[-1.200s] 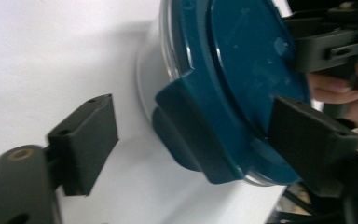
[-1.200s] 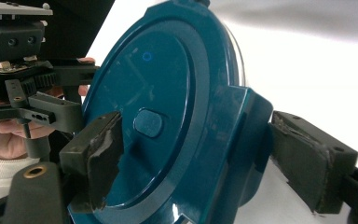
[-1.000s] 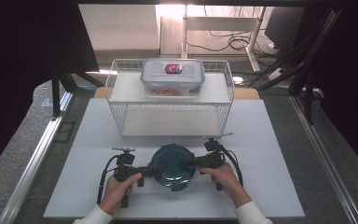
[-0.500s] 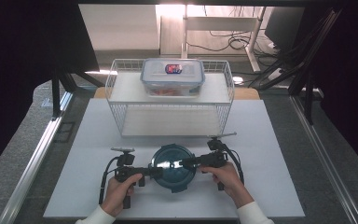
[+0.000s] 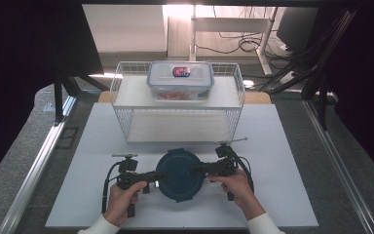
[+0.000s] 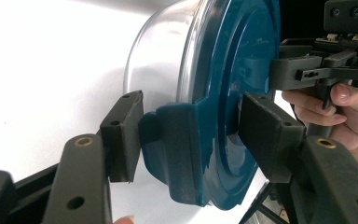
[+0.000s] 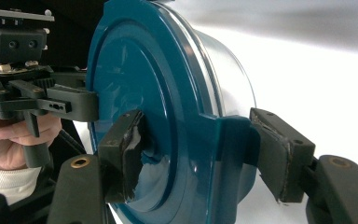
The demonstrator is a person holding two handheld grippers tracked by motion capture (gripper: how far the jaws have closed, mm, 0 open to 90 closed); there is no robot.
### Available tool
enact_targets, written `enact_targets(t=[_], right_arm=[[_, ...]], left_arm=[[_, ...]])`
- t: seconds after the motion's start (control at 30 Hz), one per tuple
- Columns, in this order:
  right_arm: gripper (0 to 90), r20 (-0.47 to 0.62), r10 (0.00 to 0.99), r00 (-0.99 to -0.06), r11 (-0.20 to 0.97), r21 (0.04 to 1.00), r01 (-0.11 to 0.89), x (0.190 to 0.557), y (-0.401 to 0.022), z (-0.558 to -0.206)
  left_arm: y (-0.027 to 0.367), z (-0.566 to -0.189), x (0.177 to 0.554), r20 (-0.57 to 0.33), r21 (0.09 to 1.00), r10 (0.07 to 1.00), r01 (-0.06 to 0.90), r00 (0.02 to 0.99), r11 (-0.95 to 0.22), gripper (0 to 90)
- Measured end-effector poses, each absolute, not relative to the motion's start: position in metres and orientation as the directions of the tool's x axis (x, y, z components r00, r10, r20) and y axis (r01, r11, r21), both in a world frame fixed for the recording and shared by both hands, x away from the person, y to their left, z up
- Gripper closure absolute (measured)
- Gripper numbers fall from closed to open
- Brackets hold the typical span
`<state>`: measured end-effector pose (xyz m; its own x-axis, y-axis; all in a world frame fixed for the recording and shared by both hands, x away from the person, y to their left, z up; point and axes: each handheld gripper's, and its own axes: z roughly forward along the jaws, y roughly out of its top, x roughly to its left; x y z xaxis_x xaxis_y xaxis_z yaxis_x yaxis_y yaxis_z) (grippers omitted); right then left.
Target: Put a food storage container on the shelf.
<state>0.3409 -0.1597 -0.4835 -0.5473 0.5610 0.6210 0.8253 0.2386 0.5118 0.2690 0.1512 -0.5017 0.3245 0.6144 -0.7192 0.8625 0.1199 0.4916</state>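
Note:
A round clear container with a dark teal lid (image 5: 179,175) sits at the near middle of the white board, held from both sides. My left gripper (image 5: 157,178) is shut on the lid's left latch tab, which is pinched between its pads (image 6: 191,135). My right gripper (image 5: 200,170) is shut on the opposite tab, with one pad on the lid top and one under the rim (image 7: 200,158). The glass bowl (image 6: 163,51) shows under the lid. Whether the container rests on the board or hangs just above it I cannot tell.
A white wire rack (image 5: 233,112) stands at the back of the board (image 5: 292,161). On its upper shelf lies a rectangular clear box (image 5: 180,80) with a label and red contents. Metal frame rails run along both sides.
The container and both grippers have shifted very slightly toward the near edge. Both grips look the same.

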Motion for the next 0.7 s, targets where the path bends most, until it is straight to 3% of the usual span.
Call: enact_targets(t=[0.7], right_arm=[[37.1, 0.540, 0.573, -0.616, 0.196, 0.640, 0.743, 0.338, -0.167, -0.418]], left_arm=[[0.149, -0.443, 0.283, -0.677, 0.593, 0.588, 0.802, 0.443, 0.078, 43.4]])
